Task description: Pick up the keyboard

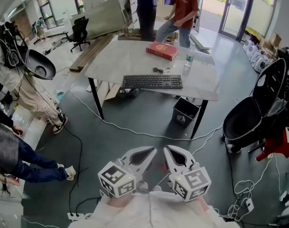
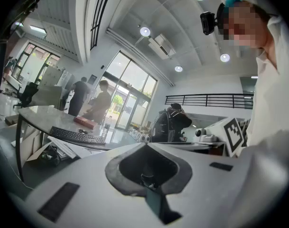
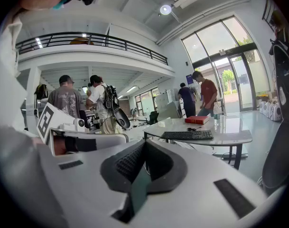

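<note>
A black keyboard (image 1: 152,82) lies near the front edge of a white table (image 1: 116,61), far ahead of me. It also shows small in the left gripper view as the keyboard (image 2: 76,136) and in the right gripper view as the keyboard (image 3: 188,135). My left gripper (image 1: 149,152) and right gripper (image 1: 171,150) are held close to my body, side by side, well short of the table. Both are shut with nothing between their jaws.
On the table lie a red book (image 1: 162,50), a water bottle (image 1: 187,63) and a small dark item (image 1: 158,70). A black bin (image 1: 185,111) stands under it. White cables (image 1: 135,132) cross the floor. People stand behind the table and at left; a black stroller (image 1: 258,108) is at right.
</note>
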`<state>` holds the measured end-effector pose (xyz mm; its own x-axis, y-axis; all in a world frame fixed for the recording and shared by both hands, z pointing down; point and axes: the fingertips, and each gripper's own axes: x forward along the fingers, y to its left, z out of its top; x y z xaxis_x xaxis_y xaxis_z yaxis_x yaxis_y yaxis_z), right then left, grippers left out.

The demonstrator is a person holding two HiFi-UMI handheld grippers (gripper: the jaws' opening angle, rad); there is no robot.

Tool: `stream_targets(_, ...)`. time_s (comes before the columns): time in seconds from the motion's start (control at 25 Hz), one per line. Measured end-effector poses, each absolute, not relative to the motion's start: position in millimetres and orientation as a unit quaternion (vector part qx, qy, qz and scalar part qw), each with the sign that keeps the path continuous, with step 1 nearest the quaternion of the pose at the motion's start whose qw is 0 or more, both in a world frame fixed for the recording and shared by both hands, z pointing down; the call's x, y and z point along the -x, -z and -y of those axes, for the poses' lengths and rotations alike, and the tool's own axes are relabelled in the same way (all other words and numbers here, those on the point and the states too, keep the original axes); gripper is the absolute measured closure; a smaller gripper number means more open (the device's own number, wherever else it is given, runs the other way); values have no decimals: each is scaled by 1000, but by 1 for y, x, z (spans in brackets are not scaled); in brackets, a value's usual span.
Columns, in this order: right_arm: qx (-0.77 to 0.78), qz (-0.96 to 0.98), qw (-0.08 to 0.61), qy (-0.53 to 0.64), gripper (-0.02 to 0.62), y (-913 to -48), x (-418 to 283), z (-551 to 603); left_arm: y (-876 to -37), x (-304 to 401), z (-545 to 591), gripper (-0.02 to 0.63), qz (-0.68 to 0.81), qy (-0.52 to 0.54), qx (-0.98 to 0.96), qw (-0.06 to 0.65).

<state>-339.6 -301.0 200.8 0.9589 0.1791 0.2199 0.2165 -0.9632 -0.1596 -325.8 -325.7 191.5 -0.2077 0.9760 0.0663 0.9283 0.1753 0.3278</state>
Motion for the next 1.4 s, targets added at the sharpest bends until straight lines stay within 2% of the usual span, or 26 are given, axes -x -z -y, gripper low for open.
stream_targets(0.48,987,87,91,101,568,-198,338,297,-196,326,315,592,-760,-163,-625,75)
stream_targets(1.0,984,70,125,108,565,-217,346,269,-222,319,297,592,-733,-189,-649,80)
stream_targets(1.4,986,70,115,104,565,-219,263,211,-229,243,239,592,-735,-184,-648,83)
